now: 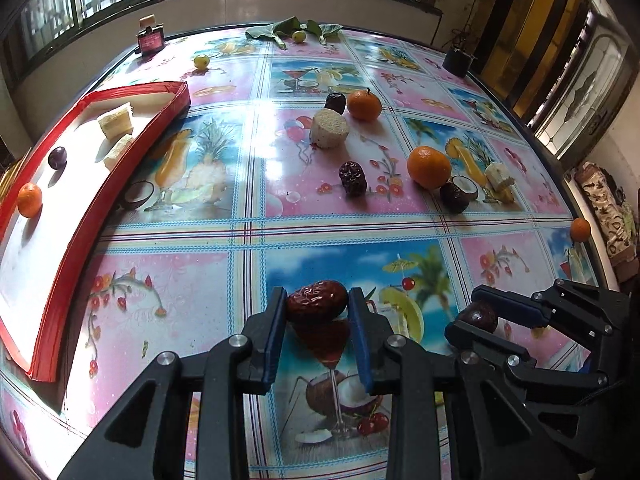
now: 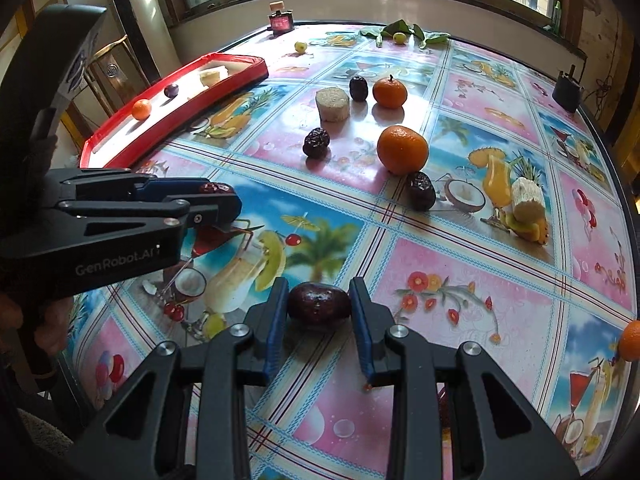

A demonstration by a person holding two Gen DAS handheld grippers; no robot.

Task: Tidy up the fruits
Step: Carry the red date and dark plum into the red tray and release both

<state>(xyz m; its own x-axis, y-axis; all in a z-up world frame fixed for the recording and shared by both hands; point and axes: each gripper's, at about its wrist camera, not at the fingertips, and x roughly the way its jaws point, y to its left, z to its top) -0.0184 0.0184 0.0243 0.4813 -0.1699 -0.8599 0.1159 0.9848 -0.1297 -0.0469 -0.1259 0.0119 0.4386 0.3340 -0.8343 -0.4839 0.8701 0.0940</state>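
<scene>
Blue pads of the left tongs clench a red date; the right tongs clench a darker date, both near the bench's front edge, probably for carrying to the red tray at the left edge, where fruits already lie.

The left gripper is low over the table, with its two blue fingers squeezed tight on a red date. The right gripper is just beside it, and its fingers pinch a dark date the same way.
</scene>
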